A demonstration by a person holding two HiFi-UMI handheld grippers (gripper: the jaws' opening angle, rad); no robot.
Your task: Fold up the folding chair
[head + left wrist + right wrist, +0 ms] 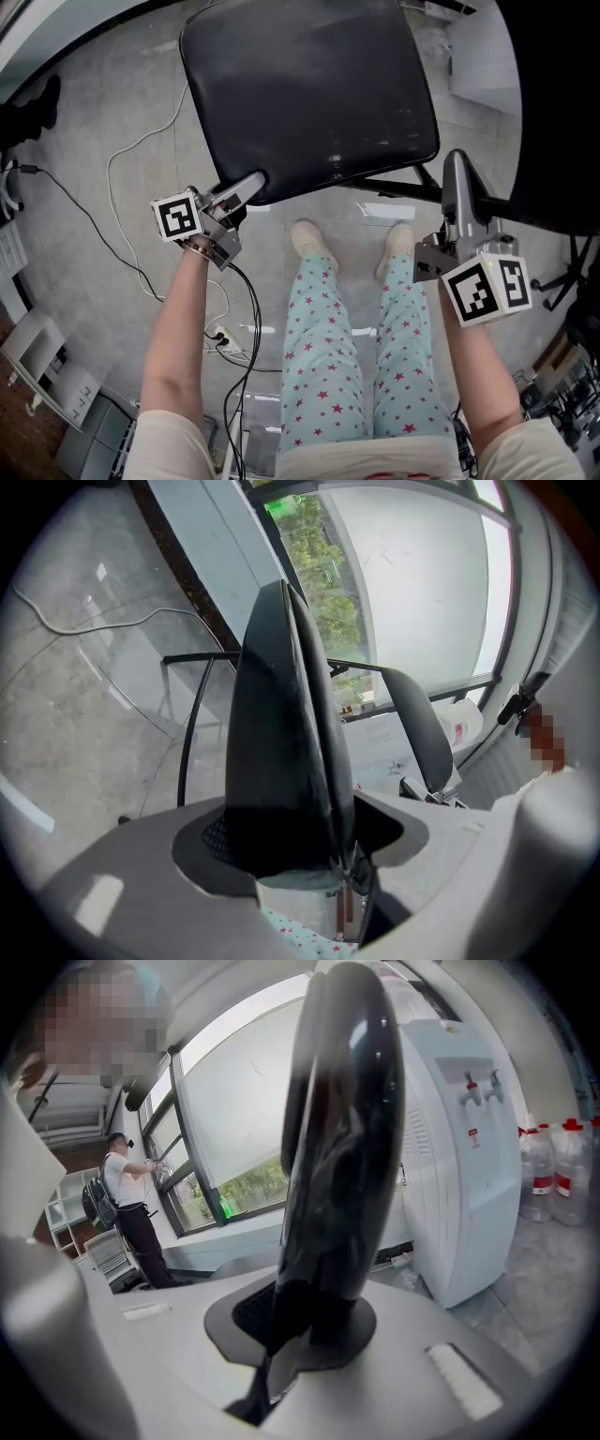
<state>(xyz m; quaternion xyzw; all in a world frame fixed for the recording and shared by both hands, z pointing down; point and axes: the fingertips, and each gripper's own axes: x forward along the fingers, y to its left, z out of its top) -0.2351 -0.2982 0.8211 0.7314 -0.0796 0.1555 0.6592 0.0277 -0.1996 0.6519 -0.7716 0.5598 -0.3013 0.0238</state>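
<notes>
While I stand over the folding chair (309, 89), its black seat spreads out just ahead of my feet, above the grey floor (112, 122). My left gripper (251, 181) sits at the seat's near left edge, fingers (281, 761) pressed together on nothing. The right gripper (456, 161), fingers (337, 1147) likewise pressed together and empty, hangs by the near right corner.

Seat (309, 89): shown in black, with a black frame (394, 187) beneath it. Trousers (323, 375): printed in pale turquoise, patterned with small pink stars. Shoes (309, 246): rendered in cream. Floor (112, 112): seen as mottled grey, crossed by a white cable (110, 187) and a black cable (80, 211). A white cube (178, 217) with black square markings is borne by the grey left gripper (255, 180), and a like one by the grey right gripper (455, 167). Water dispenser (459, 1166): coloured white.
</notes>
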